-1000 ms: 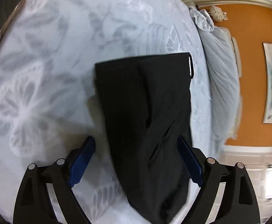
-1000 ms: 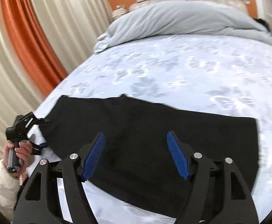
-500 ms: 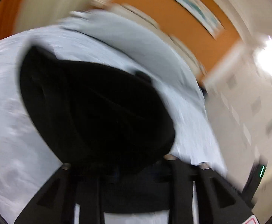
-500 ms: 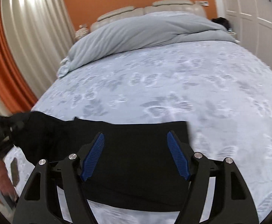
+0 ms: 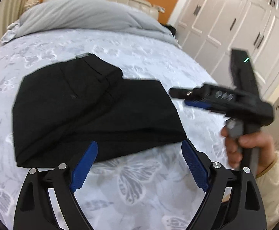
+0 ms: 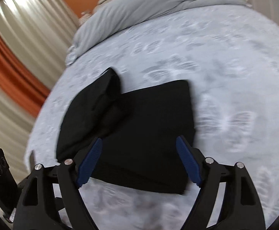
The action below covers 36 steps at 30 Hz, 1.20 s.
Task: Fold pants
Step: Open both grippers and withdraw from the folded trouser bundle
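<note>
The black pants [image 5: 93,111] lie folded over on the butterfly-print bed sheet [image 5: 139,176]; one half lies askew across the other. They also show in the right wrist view [image 6: 139,126]. My left gripper [image 5: 139,164] is open and empty, just in front of the pants' near edge. My right gripper [image 6: 139,161] is open and empty, held above the pants' near part. In the left wrist view the right gripper's body [image 5: 240,97] hovers to the right of the pants, held by a hand [image 5: 244,149].
A grey duvet [image 5: 82,17] is bunched at the head of the bed. White wardrobe doors [image 5: 235,25] stand at the right. Curtains [image 6: 20,61] hang beside the bed's left edge.
The pants were stretched out long; the left gripper took one end, swung it over onto the other half and let go. Both grippers are now open and drawn back.
</note>
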Each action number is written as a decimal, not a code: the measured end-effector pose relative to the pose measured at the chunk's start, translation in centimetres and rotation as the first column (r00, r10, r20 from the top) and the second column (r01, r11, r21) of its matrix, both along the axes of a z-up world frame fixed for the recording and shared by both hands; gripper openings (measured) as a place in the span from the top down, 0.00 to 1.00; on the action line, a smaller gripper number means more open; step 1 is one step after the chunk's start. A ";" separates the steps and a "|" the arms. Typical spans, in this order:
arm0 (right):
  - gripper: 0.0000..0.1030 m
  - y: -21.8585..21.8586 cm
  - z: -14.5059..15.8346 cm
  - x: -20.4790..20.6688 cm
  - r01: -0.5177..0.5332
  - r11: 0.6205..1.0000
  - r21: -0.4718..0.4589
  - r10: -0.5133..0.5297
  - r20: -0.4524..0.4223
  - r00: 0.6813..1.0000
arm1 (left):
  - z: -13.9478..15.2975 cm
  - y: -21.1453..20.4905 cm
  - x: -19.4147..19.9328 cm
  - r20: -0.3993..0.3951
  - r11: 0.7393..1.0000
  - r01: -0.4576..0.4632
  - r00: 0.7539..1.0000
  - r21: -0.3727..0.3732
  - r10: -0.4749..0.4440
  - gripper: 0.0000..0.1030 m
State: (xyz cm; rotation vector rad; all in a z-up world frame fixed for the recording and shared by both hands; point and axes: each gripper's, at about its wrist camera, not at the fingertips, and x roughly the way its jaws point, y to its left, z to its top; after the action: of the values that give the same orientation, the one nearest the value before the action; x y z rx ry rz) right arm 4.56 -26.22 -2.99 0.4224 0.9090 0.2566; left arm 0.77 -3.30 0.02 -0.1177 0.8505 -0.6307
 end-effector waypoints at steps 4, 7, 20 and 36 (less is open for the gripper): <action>0.25 3.0 -1.3 3.9 -0.040 0.996 0.082 0.042 -0.018 0.999 | 1.0 3.8 1.0 -0.005 0.986 -0.165 0.986 -0.031 0.165 0.16; 0.20 4.1 -3.0 6.5 0.004 0.992 0.129 0.005 -0.069 0.998 | 0.5 8.4 3.1 -0.087 0.950 -0.301 0.952 -0.089 0.294 0.16; 0.88 6.5 4.0 4.2 -0.024 0.975 0.219 -0.016 0.177 0.984 | 2.4 19.7 5.5 -0.187 0.794 -0.569 0.821 -0.211 0.539 0.16; 0.69 -2.9 -1.5 -4.1 0.191 0.981 -0.042 -0.193 -0.035 0.981 | -1.9 8.9 5.1 -0.227 0.935 -0.353 0.909 0.028 0.350 0.16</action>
State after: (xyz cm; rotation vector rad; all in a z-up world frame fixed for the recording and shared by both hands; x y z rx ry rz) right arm 0.42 -29.15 -4.46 0.4773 0.9029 0.0541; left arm 5.91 5.63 -1.83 -0.3543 1.0173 -0.2850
